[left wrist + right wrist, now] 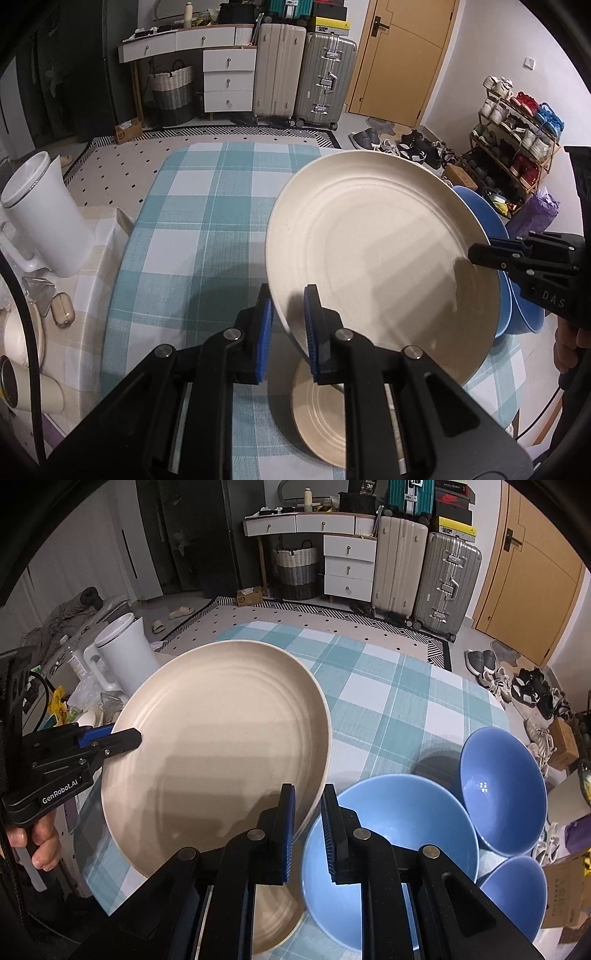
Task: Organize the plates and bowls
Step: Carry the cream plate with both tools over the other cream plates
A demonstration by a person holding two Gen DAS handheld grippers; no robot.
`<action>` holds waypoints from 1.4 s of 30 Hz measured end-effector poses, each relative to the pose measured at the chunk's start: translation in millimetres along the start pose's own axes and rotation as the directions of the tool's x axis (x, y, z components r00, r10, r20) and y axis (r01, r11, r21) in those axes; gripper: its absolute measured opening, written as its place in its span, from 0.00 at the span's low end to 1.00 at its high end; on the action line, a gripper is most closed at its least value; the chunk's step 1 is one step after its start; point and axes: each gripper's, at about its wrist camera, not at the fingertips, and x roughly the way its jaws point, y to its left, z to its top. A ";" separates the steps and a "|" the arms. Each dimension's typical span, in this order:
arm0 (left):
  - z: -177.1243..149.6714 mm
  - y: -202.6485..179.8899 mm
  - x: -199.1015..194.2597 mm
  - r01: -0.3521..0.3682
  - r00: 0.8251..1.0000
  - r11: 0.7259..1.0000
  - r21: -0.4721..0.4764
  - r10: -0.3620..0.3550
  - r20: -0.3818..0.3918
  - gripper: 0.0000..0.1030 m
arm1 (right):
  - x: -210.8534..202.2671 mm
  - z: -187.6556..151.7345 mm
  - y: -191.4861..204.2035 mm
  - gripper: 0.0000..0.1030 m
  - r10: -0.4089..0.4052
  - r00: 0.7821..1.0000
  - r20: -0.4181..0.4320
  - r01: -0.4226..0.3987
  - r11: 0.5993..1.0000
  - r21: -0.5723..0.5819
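A large cream plate (373,254) is held in the air above the checked table, gripped at opposite rims by both grippers. My left gripper (290,328) is shut on its near-left rim, and shows in the right wrist view (125,738). My right gripper (308,830) is shut on its right rim, and shows in the left wrist view (476,254). The plate (221,738) is tilted. A second cream plate (321,413) lies flat on the table beneath it (273,919). Three blue bowls sit to the right: a big one (399,834), one leaning (498,790), a small one (517,890).
A blue-and-white checked cloth (207,229) covers the table. A white jug (48,218) and clutter stand on a side surface at left. Suitcases (306,74), drawers, a basket and a shoe rack (517,140) stand beyond the table.
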 end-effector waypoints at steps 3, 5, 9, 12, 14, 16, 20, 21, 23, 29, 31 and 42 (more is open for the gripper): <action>-5.5 -1.3 -7.6 -0.004 1.000 1.000 0.012 0.004 0.008 0.12 | -6.0 -8.0 3.8 0.14 0.010 1.000 0.010 -0.010 1.000 0.006; -9.5 -2.0 -10.6 -0.007 1.000 1.000 0.022 0.007 0.009 0.12 | -8.3 -12.5 5.3 0.14 0.018 1.000 0.013 -0.018 1.000 0.011; -19.6 -2.0 -16.3 -0.006 1.000 1.000 0.023 0.006 0.005 0.12 | -11.6 -20.9 7.3 0.14 0.031 0.999 0.024 -0.031 0.999 0.024; -25.6 -1.3 -20.5 -0.009 1.000 1.000 0.019 0.009 0.013 0.12 | -16.1 -29.1 11.9 0.15 0.047 0.998 0.036 -0.048 0.999 0.025; -31.0 -0.7 -24.8 -0.011 1.000 1.000 0.021 0.011 0.016 0.12 | -18.6 -34.5 14.7 0.15 0.052 0.998 0.040 -0.053 0.998 0.024; -34.6 -1.0 -29.0 -0.014 1.000 1.000 0.026 0.013 0.021 0.12 | -20.9 -38.6 17.0 0.15 0.053 0.997 0.048 -0.055 0.998 0.025; -40.8 -1.8 -36.7 -0.021 0.999 0.999 0.034 0.020 0.031 0.12 | -23.6 -46.1 21.2 0.16 0.046 0.997 0.057 -0.048 0.999 0.022; -41.9 -2.1 -37.5 -0.021 0.999 0.999 0.035 0.020 0.032 0.12 | -24.2 -48.1 23.1 0.16 0.042 0.997 0.059 -0.043 0.999 0.018; -42.9 -2.3 -37.9 -0.019 0.999 0.999 0.032 0.018 0.027 0.13 | -27.1 -52.0 26.7 0.16 0.039 0.997 0.068 -0.040 0.999 0.014; -53.8 -2.5 -39.6 -0.003 1.000 1.000 0.028 0.002 0.020 0.13 | -32.5 -62.6 31.4 0.16 0.035 0.996 0.085 -0.037 0.999 0.024; -55.9 -3.2 -38.0 0.002 1.000 1.000 0.030 -0.002 0.016 0.13 | -33.3 -66.4 32.0 0.16 0.030 0.996 0.089 -0.033 0.999 0.030; -71.4 -4.1 -28.6 0.005 1.000 0.999 0.044 -0.005 -0.009 0.13 | -27.3 -89.2 36.5 0.16 0.019 0.996 0.086 -0.024 0.998 0.058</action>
